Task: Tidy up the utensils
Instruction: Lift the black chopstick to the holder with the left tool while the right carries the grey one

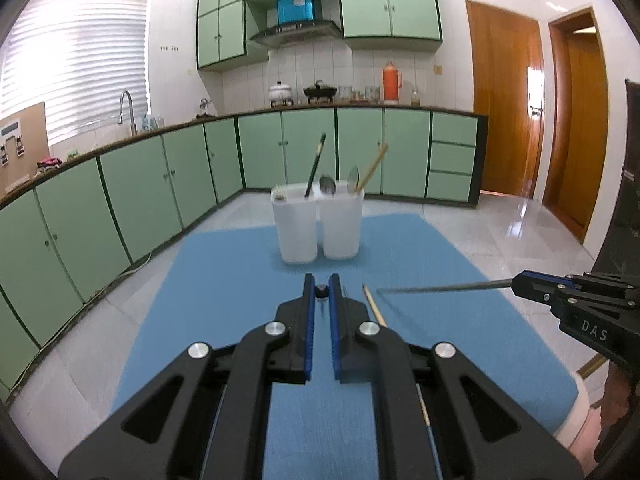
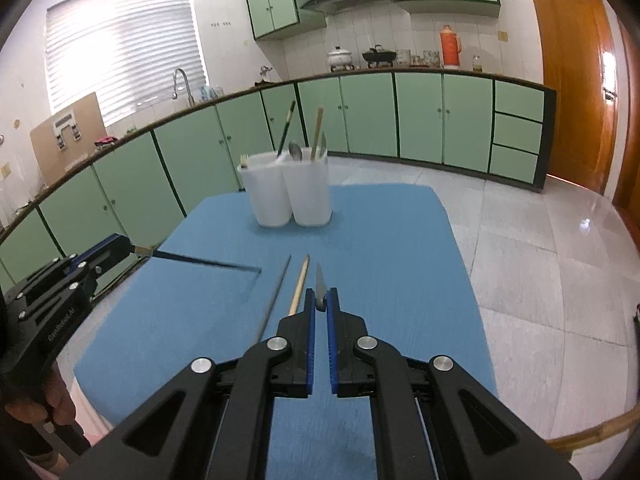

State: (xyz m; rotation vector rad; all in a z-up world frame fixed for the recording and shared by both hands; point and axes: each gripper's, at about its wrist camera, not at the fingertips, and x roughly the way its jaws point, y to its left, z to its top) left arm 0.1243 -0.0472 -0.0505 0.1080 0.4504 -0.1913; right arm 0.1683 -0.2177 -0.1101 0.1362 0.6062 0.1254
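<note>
Chopsticks (image 2: 299, 284) are lying loose on the blue bench (image 2: 380, 240) before the white holder (image 2: 288, 196); we are pinching a dark chopstick (image 2: 200, 260) in the left gripper (image 1: 321, 290) and a metal utensil (image 2: 319, 280) in the right gripper (image 2: 320, 304).

The right gripper (image 2: 321, 303) is clamped on a metal utensil (image 2: 319, 283) whose tip projects forward above the blue mat (image 2: 400, 248). A wooden chopstick (image 2: 299, 285) and a dark chopstick (image 2: 276, 295) lie just left of it. Two white holders (image 2: 288, 192) stand side by side at the far end, containing utensils. The left gripper (image 2: 130, 249) grips a dark chopstick-like rod (image 2: 200, 261).
</note>
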